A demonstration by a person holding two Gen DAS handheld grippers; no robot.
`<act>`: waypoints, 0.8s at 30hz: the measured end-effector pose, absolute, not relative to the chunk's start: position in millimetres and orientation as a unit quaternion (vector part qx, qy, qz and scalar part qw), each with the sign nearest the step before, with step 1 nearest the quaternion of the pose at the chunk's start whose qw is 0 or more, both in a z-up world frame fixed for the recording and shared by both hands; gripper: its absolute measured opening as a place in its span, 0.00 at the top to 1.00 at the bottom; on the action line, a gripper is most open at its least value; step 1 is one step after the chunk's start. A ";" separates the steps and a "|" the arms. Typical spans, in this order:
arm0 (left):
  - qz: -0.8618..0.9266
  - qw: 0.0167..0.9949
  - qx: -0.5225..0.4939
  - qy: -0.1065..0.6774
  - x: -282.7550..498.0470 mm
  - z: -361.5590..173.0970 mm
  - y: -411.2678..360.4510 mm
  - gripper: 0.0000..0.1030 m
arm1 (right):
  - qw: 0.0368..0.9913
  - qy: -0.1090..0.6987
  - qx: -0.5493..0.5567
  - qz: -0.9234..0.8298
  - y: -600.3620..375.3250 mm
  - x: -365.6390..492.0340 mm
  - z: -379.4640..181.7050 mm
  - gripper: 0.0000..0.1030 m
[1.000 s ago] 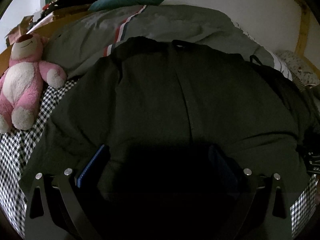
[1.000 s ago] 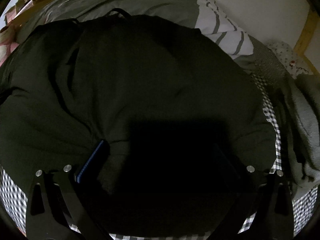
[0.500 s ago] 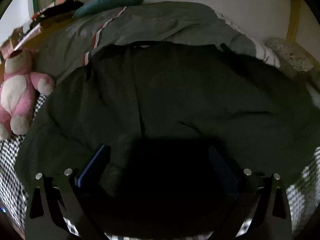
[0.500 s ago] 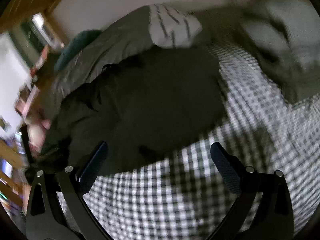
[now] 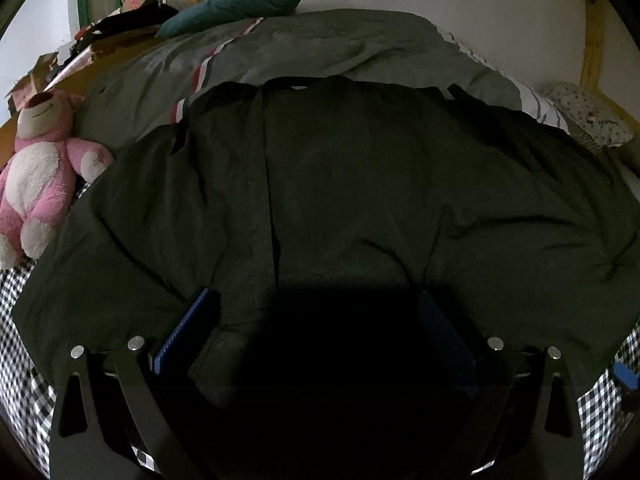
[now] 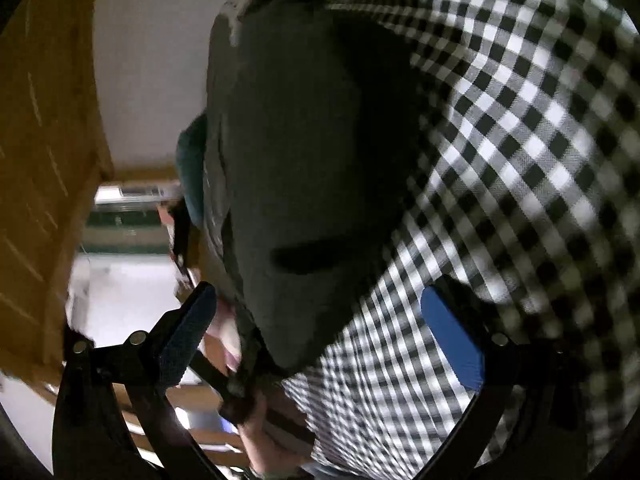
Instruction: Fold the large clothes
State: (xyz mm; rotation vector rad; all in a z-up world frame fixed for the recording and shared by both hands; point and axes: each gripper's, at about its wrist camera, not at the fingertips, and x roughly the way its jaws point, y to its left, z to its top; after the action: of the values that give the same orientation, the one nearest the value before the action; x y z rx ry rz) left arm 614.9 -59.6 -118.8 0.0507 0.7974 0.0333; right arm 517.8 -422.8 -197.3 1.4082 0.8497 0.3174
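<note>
A large dark green jacket [image 5: 340, 184] lies spread front-up on the bed, its collar toward the far wall. My left gripper [image 5: 316, 336] hovers over the near hem, its blue pads [image 5: 188, 332] wide apart and nothing pinched between them; deep shadow hides the cloth there. In the right wrist view the scene is rolled sideways and blurred. The jacket [image 6: 312, 160] sits left of centre on the black-and-white checked sheet [image 6: 520, 140]. My right gripper [image 6: 320, 336] is open over the jacket's edge and the sheet. A hand [image 6: 260, 436] on a black handle shows below it.
A pink plush bear [image 5: 40, 172] lies at the jacket's left. Behind the jacket are a grey duvet [image 5: 340, 48] with a red-white stripe, a teal pillow [image 5: 236, 4] and a floral pillow [image 5: 588, 120]. The wooden bed frame [image 5: 592, 32] stands at the right, and a wooden panel [image 6: 40, 160] is close by.
The right gripper has swung off the jacket toward the checked sheet and rolled sideways. The left gripper has shifted a little over the near hem and stays open.
</note>
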 end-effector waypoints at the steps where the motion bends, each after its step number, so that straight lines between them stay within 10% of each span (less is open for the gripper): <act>1: 0.016 0.921 0.025 0.390 615.4 -118.3 -59.2 0.04 | 0.669 0.371 0.629 0.136 -422.6 521.9 -197.1 0.02; 12: 0.015 0.920 0.029 0.391 615.2 -118.0 -58.7 0.04 | 0.672 0.347 0.653 0.042 -417.0 564.7 -200.0 0.03; 18: 0.014 0.920 0.032 0.390 614.2 -118.4 -58.9 0.04 | 0.686 0.345 0.641 0.024 -418.3 575.0 -195.7 0.43; 24: 0.018 0.921 0.039 0.386 613.7 -121.6 -60.5 0.04 | 0.724 0.336 0.600 0.044 -413.3 574.8 -175.8 0.51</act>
State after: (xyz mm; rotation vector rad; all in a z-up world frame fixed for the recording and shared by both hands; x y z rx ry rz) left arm 613.7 -60.5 -121.6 0.0803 0.7930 0.0366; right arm 574.8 -413.3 -175.8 1.3245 0.7415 0.0975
